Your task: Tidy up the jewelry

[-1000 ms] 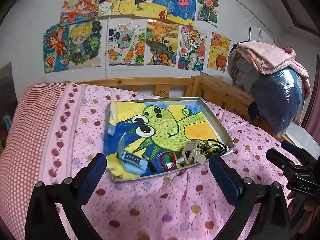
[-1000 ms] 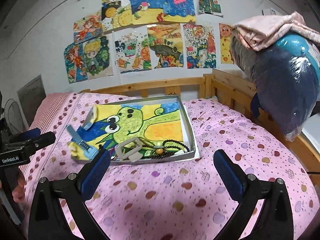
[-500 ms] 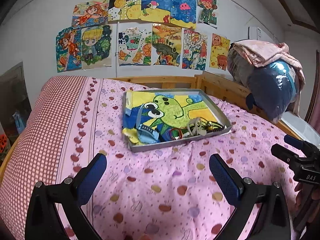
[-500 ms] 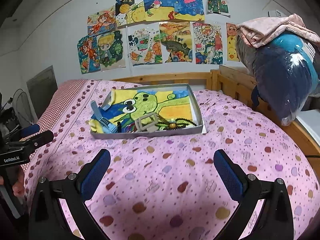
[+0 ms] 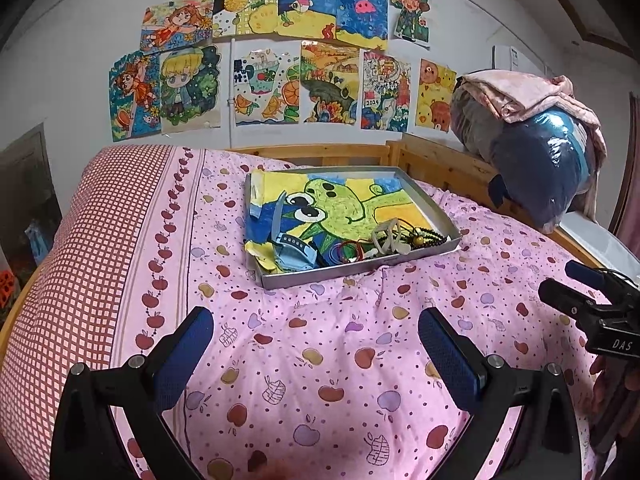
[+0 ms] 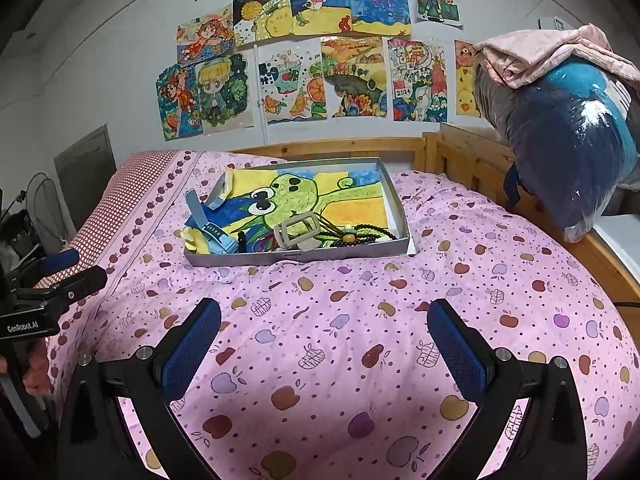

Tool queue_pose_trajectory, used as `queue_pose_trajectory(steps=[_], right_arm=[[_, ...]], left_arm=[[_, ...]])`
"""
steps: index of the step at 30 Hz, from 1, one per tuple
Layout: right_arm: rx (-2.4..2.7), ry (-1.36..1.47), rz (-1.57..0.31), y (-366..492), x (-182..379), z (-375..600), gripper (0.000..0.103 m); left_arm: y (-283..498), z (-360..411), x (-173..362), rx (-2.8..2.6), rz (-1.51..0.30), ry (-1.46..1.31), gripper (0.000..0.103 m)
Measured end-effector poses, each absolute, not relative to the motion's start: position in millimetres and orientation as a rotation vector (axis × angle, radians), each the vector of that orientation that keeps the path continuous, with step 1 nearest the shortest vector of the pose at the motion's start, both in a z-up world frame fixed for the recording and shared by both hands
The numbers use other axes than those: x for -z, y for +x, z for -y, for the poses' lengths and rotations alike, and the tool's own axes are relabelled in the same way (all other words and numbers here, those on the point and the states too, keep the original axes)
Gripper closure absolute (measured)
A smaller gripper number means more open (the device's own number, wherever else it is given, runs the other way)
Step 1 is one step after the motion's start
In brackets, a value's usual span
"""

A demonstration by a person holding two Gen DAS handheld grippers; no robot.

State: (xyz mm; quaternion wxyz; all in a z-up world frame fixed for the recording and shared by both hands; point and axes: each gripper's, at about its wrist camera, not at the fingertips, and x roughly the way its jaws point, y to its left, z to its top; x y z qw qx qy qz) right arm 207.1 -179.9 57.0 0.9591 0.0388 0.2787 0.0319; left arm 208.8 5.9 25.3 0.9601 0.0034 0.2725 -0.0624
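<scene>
On the bed (image 5: 320,360), the tray (image 5: 352,270) lies lengthwise left-to-right.

My left gripper (image 5: 316,344) has black angular arms, silver screws at the joints and ribbed blue pads (image 5: 188,344). My right gripper (image 6: 324,336) is built the same. Seen from the opposite camera, each black body carries white lettering: "DAS" on the right one, "GenRobot.AI" on the left.

Grey tray (image 6: 296,257) on bed, blue watch (image 6: 214,234), beige bracelet (image 6: 298,230), black beads (image 6: 366,234) along its near edge
</scene>
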Motion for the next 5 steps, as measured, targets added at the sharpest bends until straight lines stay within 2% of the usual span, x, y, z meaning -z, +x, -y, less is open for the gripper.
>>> queue_pose_trajectory(steps=[5], right_arm=[[-0.068,0.082,-0.581,209.6,-51.8,179.6,0.002]], left_arm=[[210.5,-6.8,-20.4,0.125,-0.556,0.002,0.000]])
